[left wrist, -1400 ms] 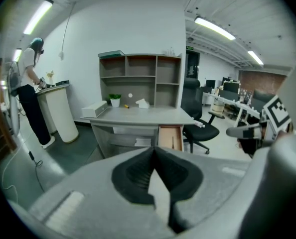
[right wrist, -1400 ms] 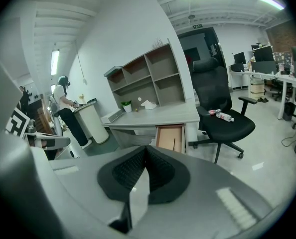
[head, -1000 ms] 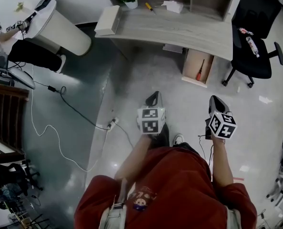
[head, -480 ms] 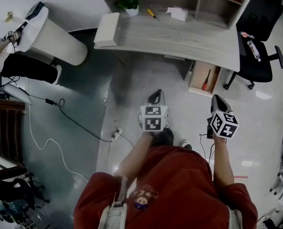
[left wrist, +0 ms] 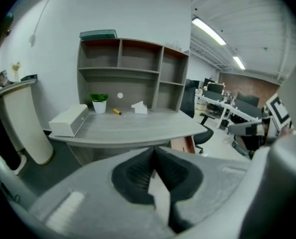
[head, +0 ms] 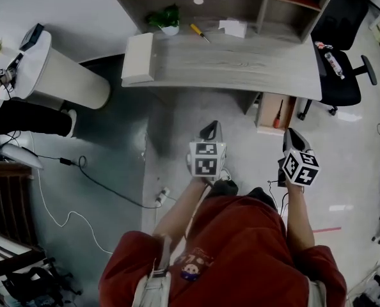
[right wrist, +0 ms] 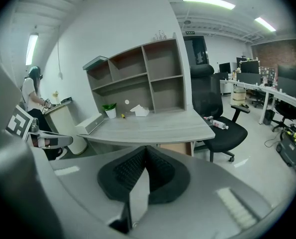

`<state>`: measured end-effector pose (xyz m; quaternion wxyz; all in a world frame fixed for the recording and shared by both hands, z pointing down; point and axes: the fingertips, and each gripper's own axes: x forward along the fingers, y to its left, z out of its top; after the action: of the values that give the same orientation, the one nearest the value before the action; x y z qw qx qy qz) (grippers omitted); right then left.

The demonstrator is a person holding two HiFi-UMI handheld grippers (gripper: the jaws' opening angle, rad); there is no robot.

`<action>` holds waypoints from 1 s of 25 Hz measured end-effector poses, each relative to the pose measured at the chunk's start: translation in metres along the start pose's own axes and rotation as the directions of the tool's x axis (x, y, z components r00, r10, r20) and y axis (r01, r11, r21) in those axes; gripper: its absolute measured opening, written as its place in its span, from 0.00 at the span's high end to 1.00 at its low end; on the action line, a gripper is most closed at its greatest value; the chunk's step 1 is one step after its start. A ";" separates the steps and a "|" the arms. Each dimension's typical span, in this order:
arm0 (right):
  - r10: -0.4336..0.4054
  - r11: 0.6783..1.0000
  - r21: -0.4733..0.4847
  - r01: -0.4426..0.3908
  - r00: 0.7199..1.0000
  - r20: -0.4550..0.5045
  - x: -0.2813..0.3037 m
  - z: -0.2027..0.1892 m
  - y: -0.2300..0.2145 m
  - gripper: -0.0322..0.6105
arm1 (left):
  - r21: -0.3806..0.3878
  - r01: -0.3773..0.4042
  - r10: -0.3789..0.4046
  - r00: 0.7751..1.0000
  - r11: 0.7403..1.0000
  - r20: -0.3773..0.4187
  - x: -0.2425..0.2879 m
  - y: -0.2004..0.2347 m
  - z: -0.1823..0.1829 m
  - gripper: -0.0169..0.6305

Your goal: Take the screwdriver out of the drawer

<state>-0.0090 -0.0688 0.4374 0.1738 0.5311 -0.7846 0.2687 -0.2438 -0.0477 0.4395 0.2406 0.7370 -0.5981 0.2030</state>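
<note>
The red-handled screwdriver (head: pixel 277 115) lies in the open light-wood drawer (head: pixel 267 112), which is pulled out below the right end of the grey wood-grain worktop (head: pixel 241 59). Both grippers hang over the floor in front of that worktop, well apart from the drawer. The left gripper (head: pixel 209 129) has its fingers (left wrist: pixel 138 171) pressed together with nothing between them. The right gripper (head: pixel 292 135), nearer the worktop's drawer end, likewise has its fingers (right wrist: pixel 128 172) closed and empty. A small yellow-handled screwdriver (head: pixel 199 32) lies at the back of the worktop.
</note>
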 end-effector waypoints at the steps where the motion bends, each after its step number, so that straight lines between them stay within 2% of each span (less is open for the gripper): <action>1: -0.009 1.000 0.004 0.009 1.000 0.002 0.001 0.001 0.001 0.95 | 0.006 0.011 -0.011 1.000 1.000 -0.004 0.003 0.002 0.002 0.98; 6: -0.054 0.998 0.031 0.054 0.999 0.003 0.006 0.000 -0.006 0.95 | 0.029 0.051 -0.050 0.999 0.998 -0.017 0.023 0.004 0.009 0.98; 12: -0.093 0.994 0.056 0.092 0.996 0.003 0.007 0.001 -0.029 0.95 | 0.066 0.100 -0.098 0.995 0.993 -0.033 0.045 -0.017 0.017 0.98; 19: -0.097 0.991 0.096 0.095 0.995 0.013 0.017 0.010 -0.068 0.95 | 0.102 0.116 -0.114 0.993 0.988 -0.027 0.074 -0.053 0.041 0.98; 25: -0.088 0.989 0.121 0.083 0.995 0.041 0.033 0.034 -0.106 0.95 | 0.124 0.112 -0.109 0.994 0.986 -0.030 0.104 -0.078 0.065 0.98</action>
<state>0.0773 -0.1446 0.4544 0.1353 0.5797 -0.7474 0.2949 -0.1460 -0.1544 0.4398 0.2116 0.7803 -0.5396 0.2349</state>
